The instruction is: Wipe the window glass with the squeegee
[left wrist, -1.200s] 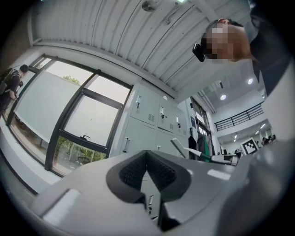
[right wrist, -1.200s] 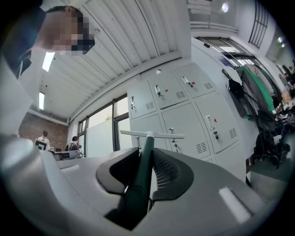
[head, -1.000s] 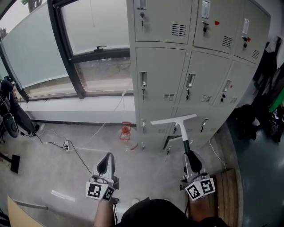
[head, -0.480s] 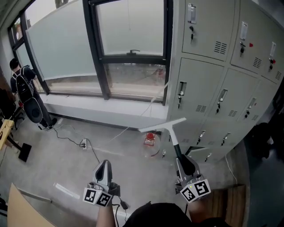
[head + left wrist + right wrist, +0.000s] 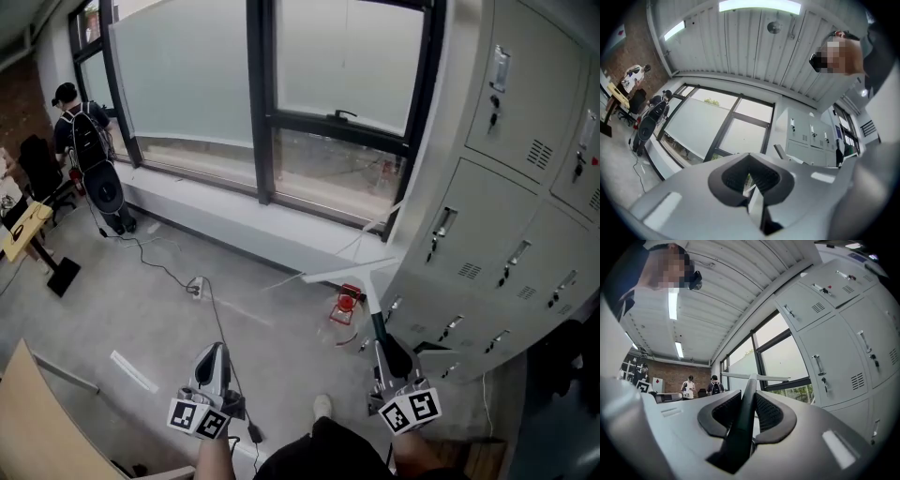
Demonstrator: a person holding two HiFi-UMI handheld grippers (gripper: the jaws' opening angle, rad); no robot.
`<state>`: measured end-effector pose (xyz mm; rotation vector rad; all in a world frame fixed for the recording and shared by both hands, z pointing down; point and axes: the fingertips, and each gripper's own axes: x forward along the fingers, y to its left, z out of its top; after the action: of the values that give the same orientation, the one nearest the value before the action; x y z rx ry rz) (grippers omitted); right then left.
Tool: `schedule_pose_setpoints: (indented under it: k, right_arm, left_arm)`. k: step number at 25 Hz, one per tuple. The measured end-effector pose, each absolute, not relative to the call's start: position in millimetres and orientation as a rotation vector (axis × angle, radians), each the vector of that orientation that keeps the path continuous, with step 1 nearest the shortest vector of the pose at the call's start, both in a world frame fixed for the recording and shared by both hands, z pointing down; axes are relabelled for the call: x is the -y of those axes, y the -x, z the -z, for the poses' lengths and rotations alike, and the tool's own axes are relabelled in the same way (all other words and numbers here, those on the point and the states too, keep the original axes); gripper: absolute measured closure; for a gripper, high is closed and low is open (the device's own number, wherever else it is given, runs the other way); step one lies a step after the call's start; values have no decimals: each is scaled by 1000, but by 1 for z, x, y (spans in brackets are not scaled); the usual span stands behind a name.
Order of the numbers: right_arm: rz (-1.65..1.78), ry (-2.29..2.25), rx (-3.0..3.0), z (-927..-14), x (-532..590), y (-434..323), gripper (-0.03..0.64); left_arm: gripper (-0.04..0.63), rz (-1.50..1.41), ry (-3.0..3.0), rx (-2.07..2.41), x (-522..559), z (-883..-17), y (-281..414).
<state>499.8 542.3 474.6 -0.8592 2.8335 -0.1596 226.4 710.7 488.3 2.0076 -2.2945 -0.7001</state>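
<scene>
The right gripper [image 5: 389,354] was clamped on the dark handle of the squeegee [image 5: 349,272]. Its white blade was held crosswise out ahead, above the floor [image 5: 141,309], near a small red object [image 5: 348,302] and beside the grey lockers [image 5: 525,197]. The left gripper [image 5: 214,361] was closed with nothing in it, held alongside. Beyond stood the window [image 5: 309,75], its glass apart from the blade. A person with a backpack [image 5: 82,127] stood at far left.

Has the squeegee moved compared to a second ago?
Yes. The squeegee, held in the right gripper, has swung left off the lockers toward the window.
</scene>
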Motion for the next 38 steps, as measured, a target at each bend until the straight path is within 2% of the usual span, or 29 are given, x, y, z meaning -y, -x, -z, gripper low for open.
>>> schedule_pose_setpoints:
  k: [11, 17, 22, 26, 32, 38]
  right_arm:
    - [186, 620, -2858, -469, -435, -410, 518]
    - [186, 593, -2886, -478, -375, -384, 518]
    - [214, 565, -2920, -487, -359, -378, 518]
    - [276, 549, -2931, -495, -331, -359, 518]
    - [276, 525, -2957, -502, -296, -320, 518]
    - [195, 538, -2963, -495, -276, -259, 518]
  left_arm:
    - [597, 588, -1854, 2534, -637, -475, -171]
    - [597, 454, -1846, 2606, -568, -474, -156]
    - [597, 396, -1879, 2619, -548, -471, -163]
    - [597, 237, -1798, 2615, -524, -484, -147]
    - [597, 262, -1794, 2619, -493, -493, -111]
    - [597, 313, -1828, 2617, -463, -495, -46]
